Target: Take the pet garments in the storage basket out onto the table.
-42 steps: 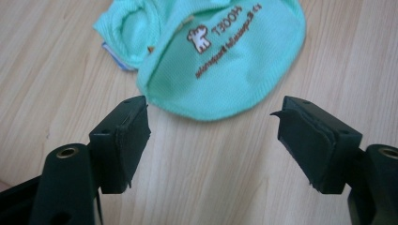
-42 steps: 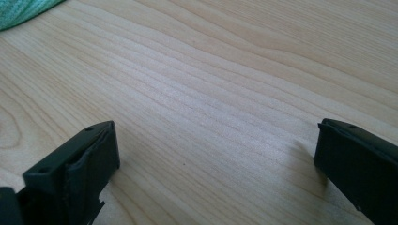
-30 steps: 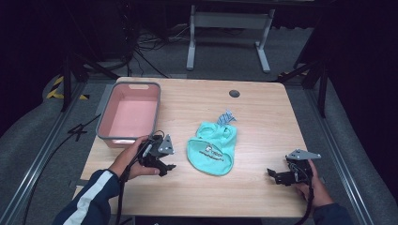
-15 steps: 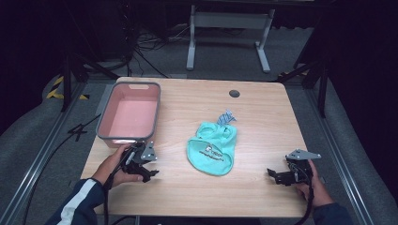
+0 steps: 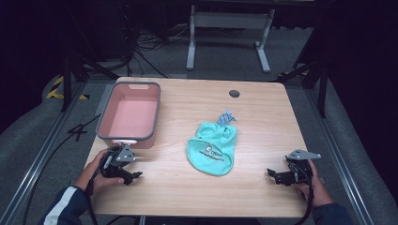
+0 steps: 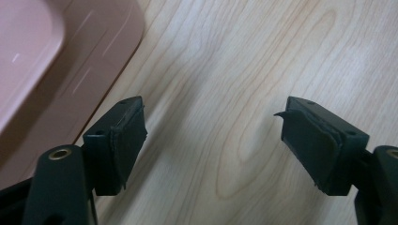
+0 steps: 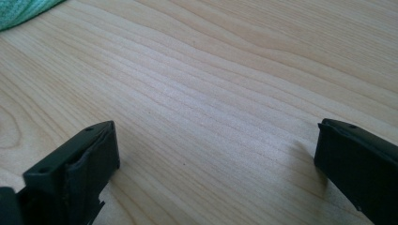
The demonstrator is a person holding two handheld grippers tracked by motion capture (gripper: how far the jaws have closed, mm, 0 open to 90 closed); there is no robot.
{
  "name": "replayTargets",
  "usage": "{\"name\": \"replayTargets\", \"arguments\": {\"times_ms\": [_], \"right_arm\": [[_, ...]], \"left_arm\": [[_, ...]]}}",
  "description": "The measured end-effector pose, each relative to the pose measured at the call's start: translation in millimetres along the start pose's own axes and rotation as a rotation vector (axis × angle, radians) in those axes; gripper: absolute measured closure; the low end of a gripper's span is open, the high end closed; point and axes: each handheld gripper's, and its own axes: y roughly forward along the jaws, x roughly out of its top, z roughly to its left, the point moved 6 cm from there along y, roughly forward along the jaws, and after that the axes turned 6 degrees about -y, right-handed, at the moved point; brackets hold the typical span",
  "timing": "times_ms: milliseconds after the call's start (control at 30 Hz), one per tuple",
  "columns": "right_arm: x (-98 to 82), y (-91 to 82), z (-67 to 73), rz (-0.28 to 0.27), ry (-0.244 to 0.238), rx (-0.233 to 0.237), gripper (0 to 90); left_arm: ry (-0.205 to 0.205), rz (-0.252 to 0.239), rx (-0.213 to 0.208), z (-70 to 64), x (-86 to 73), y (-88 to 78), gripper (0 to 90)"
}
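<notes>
The pale wooden surface [image 5: 263, 117] carries a pink rectangular plastic bin [image 5: 129, 115] with a grey rim, which sits just ahead of the left gripper [image 5: 133, 174]. A teal fabric garment with printed lettering [image 5: 212, 149] lies flat between the two grippers, ahead and to the right of the left gripper, ahead and to the left of the right gripper [image 5: 272, 174], its long axis running away from the person. Judging by the high view, the right gripper is slightly the nearer. Both grippers are released, jaws spread wide with bare wood between them, grasping nothing.
</notes>
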Motion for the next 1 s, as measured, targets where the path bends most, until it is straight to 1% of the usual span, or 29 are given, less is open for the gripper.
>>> {"name": "replayTargets", "arguments": {"times_ms": [33, 67, 100, 167, 200, 233, 300, 367, 433, 500, 600, 633, 733, 767, 900, 1000], "right_arm": [[0.0, 0.0, 0.0, 0.000, 0.000, 0.000, 0.7], [0.0, 0.0, 0.0, 0.000, 0.000, 0.000, 0.7], [0.0, 0.0, 0.0, 0.000, 0.000, 0.000, 0.7], [0.0, 0.0, 0.0, 0.000, 0.001, 0.000, 0.7], [0.0, 0.0, 0.0, 0.000, 0.001, 0.000, 0.7], [0.0, 0.0, 0.0, 0.000, 0.001, 0.000, 0.7], [0.0, 0.0, 0.0, 0.000, 0.001, 0.000, 0.7], [0.0, 0.0, 0.0, 0.000, 0.001, 0.000, 0.7], [0.0, 0.0, 0.0, 0.000, 0.001, 0.000, 0.7], [0.0, 0.0, 0.0, 0.000, 0.001, 0.000, 0.7], [0.0, 0.0, 0.0, 0.000, 0.001, 0.000, 0.7], [0.0, 0.0, 0.0, 0.000, 0.001, 0.000, 0.7], [0.0, 0.0, 0.0, 0.000, 0.001, 0.000, 0.7], [0.0, 0.0, 0.0, 0.000, 0.001, 0.000, 0.7], [0.0, 0.0, 0.0, 0.000, 0.000, 0.000, 0.7], [0.0, 0.0, 0.0, 0.000, 0.000, 0.000, 0.7]], "left_arm": [[0.000, 0.000, 0.000, 0.0, 0.0, 0.0, 22.1], [-0.020, -0.006, -0.006, 2.1, -5.9, -2.1, 22.0], [-0.020, -0.006, -0.006, 2.1, -5.9, -2.1, 22.0], [-0.042, -0.023, -0.007, 4.2, -13.8, -3.3, 21.9], [-0.042, -0.023, -0.007, 4.2, -13.8, -3.3, 21.7], [-0.054, -0.031, -0.007, 5.1, -16.3, -3.6, 21.7], [-0.087, -0.045, -0.020, 8.2, -24.3, -4.8, 21.6], [-0.120, -0.070, -0.031, 8.9, -28.1, -4.6, 20.6], [-0.123, -0.078, -0.036, 9.8, -30.3, -5.0, 20.6], [-0.157, -0.101, -0.047, 11.3, -36.6, -6.4, 20.4], [-0.192, -0.137, -0.053, 12.4, -43.5, -7.3, 18.3], [-0.191, -0.148, -0.049, 13.4, -46.0, -7.9, 17.7], [-0.213, -0.193, -0.041, 13.4, -51.2, -8.4, 16.7], [-0.216, -0.197, -0.028, 13.7, -52.1, -9.0, 16.5], [-0.228, -0.198, -0.034, 12.8, -53.5, -9.4, 16.2], [-0.226, -0.195, -0.032, 13.3, -53.5, -9.4, 15.6]]}}
